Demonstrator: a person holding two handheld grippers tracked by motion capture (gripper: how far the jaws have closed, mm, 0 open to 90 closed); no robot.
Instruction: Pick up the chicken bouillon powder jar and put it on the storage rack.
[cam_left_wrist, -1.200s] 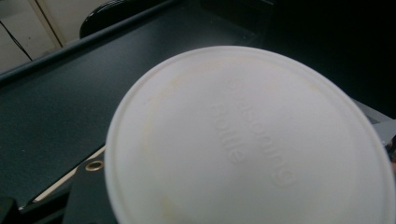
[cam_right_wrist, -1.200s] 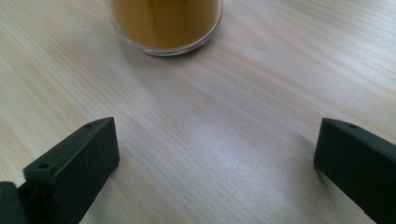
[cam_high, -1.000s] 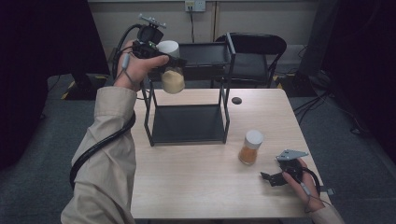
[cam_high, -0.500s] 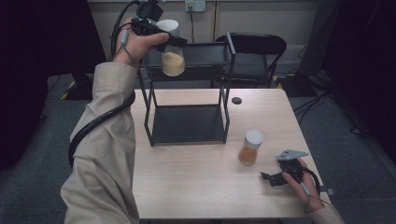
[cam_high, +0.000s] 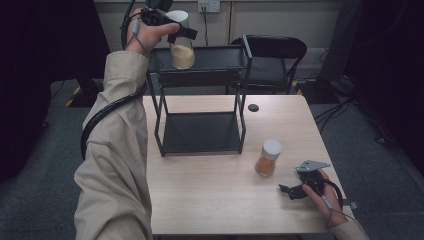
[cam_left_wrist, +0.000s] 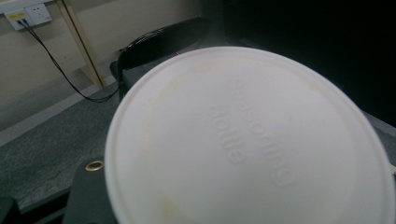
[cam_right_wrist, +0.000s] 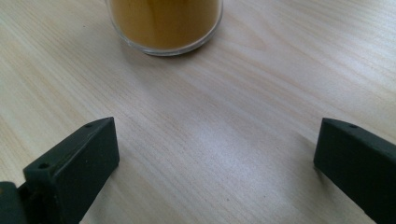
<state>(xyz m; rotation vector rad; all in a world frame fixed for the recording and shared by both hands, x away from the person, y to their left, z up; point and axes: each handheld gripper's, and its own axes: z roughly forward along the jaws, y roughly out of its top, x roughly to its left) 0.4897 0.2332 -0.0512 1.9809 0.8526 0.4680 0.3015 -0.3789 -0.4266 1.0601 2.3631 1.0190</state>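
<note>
Close to me, the right tool (cam_high: 295, 191) lies low on the tabletop (cam_high: 210, 200) near its right front corner; its two black jaws stand wide apart with bare wood between them, so it has hold of nothing; it points toward the orange jar (cam_high: 268, 158), which stands upright with its white cap on, just a little way in front of the jaws; in the right gripper view the glass bottom of that jar (cam_right_wrist: 164, 25) sits straight ahead, near but not touching.

Farther back stands the black rack (cam_high: 200, 100), with a low shelf down by the tabletop and a top shelf (cam_high: 215, 56) up high; a small dark round thing (cam_high: 253, 107) lies on the wood just to the right of it.

Farthest off, the left tool (cam_high: 172, 30) is held up above the left end of the top shelf; its jaws are clamped on the pale jar (cam_high: 182, 42), gripping it up by the white lid (cam_left_wrist: 247, 140); the jar hangs upright, its long way up and down, with light powder in the bottom half.

I think the next move is to set this jar down; the shelf lies right under it, so the way to go is straight down; the left hand is the one there, and the right hand is far off.
</note>
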